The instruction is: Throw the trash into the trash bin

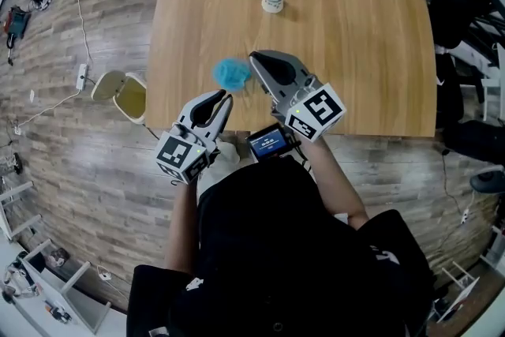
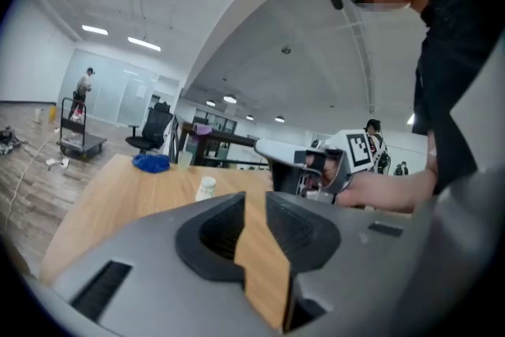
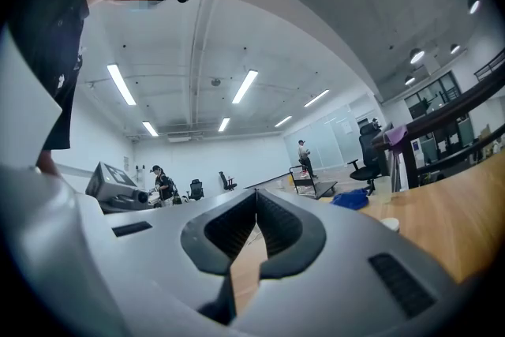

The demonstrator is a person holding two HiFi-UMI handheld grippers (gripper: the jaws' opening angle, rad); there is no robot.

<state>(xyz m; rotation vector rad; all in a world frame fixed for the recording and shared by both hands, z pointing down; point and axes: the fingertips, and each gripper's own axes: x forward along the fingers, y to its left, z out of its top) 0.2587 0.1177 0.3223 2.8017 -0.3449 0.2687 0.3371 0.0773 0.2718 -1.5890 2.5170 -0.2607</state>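
The blue wad (image 1: 231, 73), at nine o'clock of your right gripper (image 1: 254, 57), looks light and squashy; pinch its middle. Right jaws are together; your left gripper's (image 1: 226, 97) are slightly apart and empty.

Long ceiling strip lights (image 3: 122, 87) fill the room with bright, even white light, so the wooden table (image 1: 355, 51) carries only a soft sheen and faint, short shadows, with no hard glare. The head view is sharp but strongly fisheyed, bowing the table's edges and the floor (image 1: 71, 170) planks toward the corners. The 2 gripper views sit inside a dark round vignette, the distant room fairly clear, while the grey bodies of the left gripper (image 2: 254, 200) and right gripper (image 3: 256, 193) look soft close to the lens.
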